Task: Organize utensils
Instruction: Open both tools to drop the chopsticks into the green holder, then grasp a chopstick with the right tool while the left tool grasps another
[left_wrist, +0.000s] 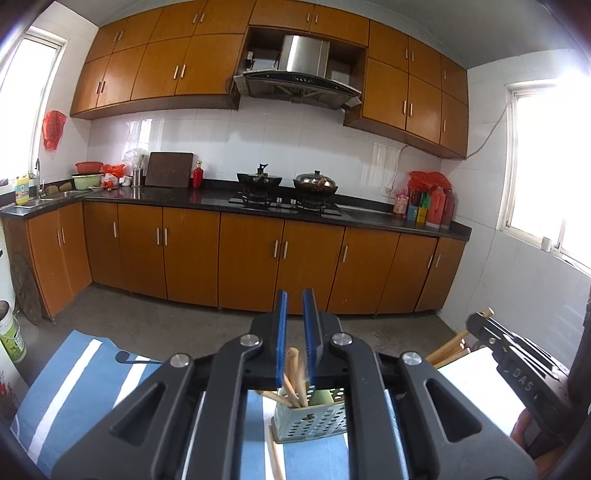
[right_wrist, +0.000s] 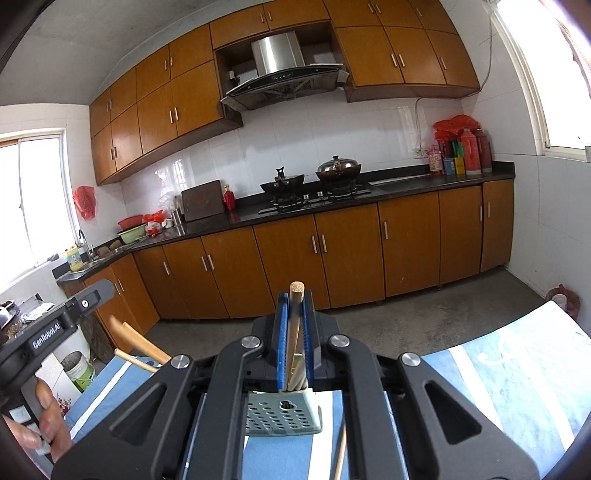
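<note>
A kitchen with orange-brown wood cabinets (left_wrist: 192, 247), a black countertop (left_wrist: 166, 195) and a steel range hood (left_wrist: 303, 66) runs along the far wall, two lidded woks (left_wrist: 316, 183) sitting on the gas hob. Nearer, a table is covered by a blue-and-white striped cloth (left_wrist: 66, 391), and on it stands a pale green perforated utensil holder (left_wrist: 314, 421).

The left gripper (left_wrist: 295, 332) hovers just above that holder, its blue-padded fingers (left_wrist: 281, 332) set a narrow gap apart and closing on nothing. Several wooden chopsticks (left_wrist: 293, 373) stand tilted in the holder, their tops rising into the gap below the fingertips without being pinched. One loose chopstick (left_wrist: 276, 461) lies on the cloth beside the holder's foot.

The right gripper (right_wrist: 295, 317) is clamped on a single wooden chopstick (right_wrist: 294, 325), which stands nearly upright between the blue pads, its round top poking above the fingertips and its lower end reaching down into the holder among the other sticks. In the right wrist view the holder sits directly beneath the fingers, and the left gripper appears at the left edge, held by a hand (right_wrist: 44, 417).
</note>
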